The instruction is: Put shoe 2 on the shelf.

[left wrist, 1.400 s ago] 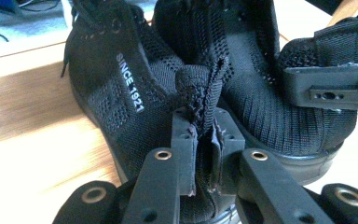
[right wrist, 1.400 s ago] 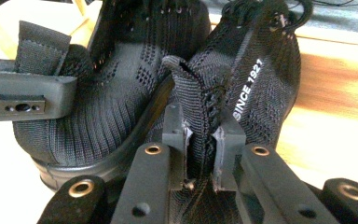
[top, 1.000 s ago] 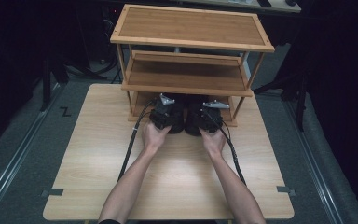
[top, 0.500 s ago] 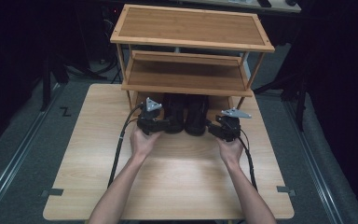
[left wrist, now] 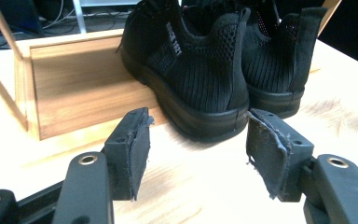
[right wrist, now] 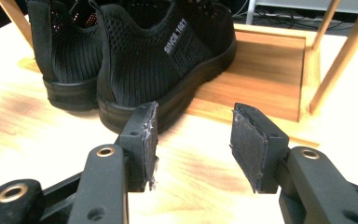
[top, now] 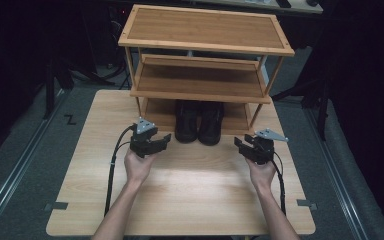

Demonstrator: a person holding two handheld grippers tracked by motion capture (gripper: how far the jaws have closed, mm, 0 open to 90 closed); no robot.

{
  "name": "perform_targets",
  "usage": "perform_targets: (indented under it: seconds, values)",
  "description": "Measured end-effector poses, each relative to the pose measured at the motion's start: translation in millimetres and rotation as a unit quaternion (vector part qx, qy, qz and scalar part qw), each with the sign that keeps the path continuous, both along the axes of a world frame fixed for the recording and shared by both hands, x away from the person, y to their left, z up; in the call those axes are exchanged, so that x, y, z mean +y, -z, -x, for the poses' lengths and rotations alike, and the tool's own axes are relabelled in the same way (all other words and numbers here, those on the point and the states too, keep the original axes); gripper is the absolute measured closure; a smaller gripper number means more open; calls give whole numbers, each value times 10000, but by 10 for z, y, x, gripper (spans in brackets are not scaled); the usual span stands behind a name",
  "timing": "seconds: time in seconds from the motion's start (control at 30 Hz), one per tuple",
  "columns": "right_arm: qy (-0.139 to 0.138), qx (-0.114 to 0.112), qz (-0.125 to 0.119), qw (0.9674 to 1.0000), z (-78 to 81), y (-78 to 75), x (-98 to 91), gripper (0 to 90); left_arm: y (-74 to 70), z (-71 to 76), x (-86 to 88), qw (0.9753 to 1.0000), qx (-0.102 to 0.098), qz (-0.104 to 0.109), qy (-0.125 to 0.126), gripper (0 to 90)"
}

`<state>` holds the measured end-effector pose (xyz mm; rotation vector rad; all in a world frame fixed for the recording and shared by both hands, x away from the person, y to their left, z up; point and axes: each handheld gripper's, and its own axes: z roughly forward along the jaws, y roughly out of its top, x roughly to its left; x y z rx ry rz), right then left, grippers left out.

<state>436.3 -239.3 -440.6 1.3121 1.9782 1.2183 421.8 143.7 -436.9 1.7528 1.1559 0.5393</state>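
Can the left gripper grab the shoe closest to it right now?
Probably yes. The left gripper has its jaws open, and the nearer black shoe has its heel poking out from the shelf rack toward it, with only bare table between.

Both forearms are bare, without sleeves. The left gripper (top: 152, 142) and right gripper (top: 250, 146) are black, each topped by a grey three-cornered plate, with a black cable trailing behind. Frayed grey pads (left wrist: 141, 148) line the jaws' inner faces; brass-ringed holes sit behind them.
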Motion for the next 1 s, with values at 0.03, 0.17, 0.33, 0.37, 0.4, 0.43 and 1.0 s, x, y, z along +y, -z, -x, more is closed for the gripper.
perform_targets:
  seconds: [0.03,0.17,0.33,0.37,0.4,0.43,1.0]
  values:
    - [8,-15,-8,10000,13,11,-17,519,17,19,25,10000,4,40,29,404]
    - [-2,21,-12,10000,76,64,-98,525,100,84,108,9999,36,122,61,398]
    - [114,87,50,9999,154,168,-229,528,219,177,179,9999,122,-42,33,398]
    - [127,108,60,9998,166,189,-260,528,243,192,192,9999,145,-57,22,401]
    - [151,129,68,9998,176,204,-281,527,284,215,214,9998,199,-67,9,411]
    - [183,151,93,9997,193,229,-317,524,310,227,227,9997,238,-98,7,415]
    - [649,780,923,9905,194,655,-618,449,758,304,497,9901,795,-994,-583,367]
